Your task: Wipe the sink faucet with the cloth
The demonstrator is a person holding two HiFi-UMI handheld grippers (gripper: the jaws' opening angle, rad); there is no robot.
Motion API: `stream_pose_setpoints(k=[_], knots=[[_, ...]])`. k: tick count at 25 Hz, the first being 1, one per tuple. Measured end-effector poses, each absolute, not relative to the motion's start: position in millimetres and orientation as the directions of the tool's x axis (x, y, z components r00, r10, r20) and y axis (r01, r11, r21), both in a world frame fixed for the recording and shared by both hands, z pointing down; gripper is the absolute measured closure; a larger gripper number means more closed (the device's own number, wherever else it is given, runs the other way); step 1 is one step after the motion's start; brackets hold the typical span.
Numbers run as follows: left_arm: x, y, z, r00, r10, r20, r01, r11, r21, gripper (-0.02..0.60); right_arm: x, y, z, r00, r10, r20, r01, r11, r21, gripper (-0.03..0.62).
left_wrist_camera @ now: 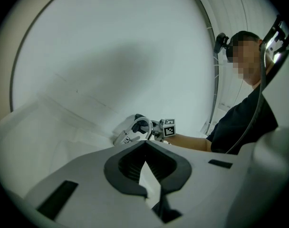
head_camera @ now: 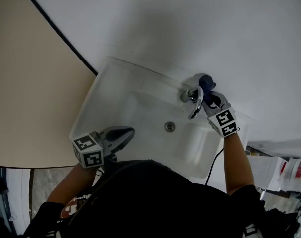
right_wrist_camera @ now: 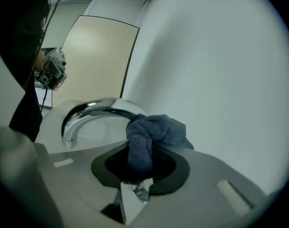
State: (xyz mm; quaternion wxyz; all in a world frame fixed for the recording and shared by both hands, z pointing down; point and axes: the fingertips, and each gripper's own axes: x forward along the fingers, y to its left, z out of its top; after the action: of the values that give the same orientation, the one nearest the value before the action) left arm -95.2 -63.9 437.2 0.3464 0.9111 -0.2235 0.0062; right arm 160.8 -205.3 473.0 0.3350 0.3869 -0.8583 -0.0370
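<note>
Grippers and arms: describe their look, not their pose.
The left gripper and right gripper are light grey shells with dark ribbed jaw linings. Each carries a white cube of black square markers. A thin black cable hangs beside the right forearm. The person wears a dark short-sleeved top; the forearms are bare.

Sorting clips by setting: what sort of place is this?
Probably a bathroom or washroom: a white sink with a chrome faucet and drain, set against a plain white wall.
</note>
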Motion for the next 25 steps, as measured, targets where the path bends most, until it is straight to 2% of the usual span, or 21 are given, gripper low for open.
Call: stream_pose_setpoints(k=[4, 6, 10, 13, 15, 25], knots=[[-96, -64, 434, 0.906, -0.399, 0.145, -0.396, -0.673, 0.624, 0.581, 166, -195, 436, -0.473, -0.682, 0.558, -0.541, 0.725, 0.427, 0.513], [-96, -63, 433, 0.909, -0.395, 0.133, -0.386, -0.679, 0.625, 0.581, 160, -189, 414, -0.518, -0.632, 0.576, -0.497, 0.771, 0.399, 0.514], [-100, -62, 436, 0.909, -0.393, 0.138, -0.387, -0.676, 0.627, 0.581, 139, -188, 402, -0.549, -0.462, 0.697, -0.476, 0.858, 0.193, 0.513], [-101, -61, 437, 0.911, -0.391, 0.127, -0.379, -0.678, 0.63, 0.581, 131, -194, 404, -0.574, -0.352, 0.739, -0.548, 0.836, -0.027, 0.513], [-103, -60, 434, 0.912, -0.392, 0.12, -0.376, -0.682, 0.628, 0.581, 128, -193, 404, -0.578, -0.306, 0.757, -0.57, 0.815, -0.105, 0.514], [-108, -58, 438, 0.916, -0.387, 0.107, -0.36, -0.677, 0.642, 0.581, 104, -101, 436, -0.442, -0.207, 0.873, -0.43, 0.903, -0.003, 0.516]])
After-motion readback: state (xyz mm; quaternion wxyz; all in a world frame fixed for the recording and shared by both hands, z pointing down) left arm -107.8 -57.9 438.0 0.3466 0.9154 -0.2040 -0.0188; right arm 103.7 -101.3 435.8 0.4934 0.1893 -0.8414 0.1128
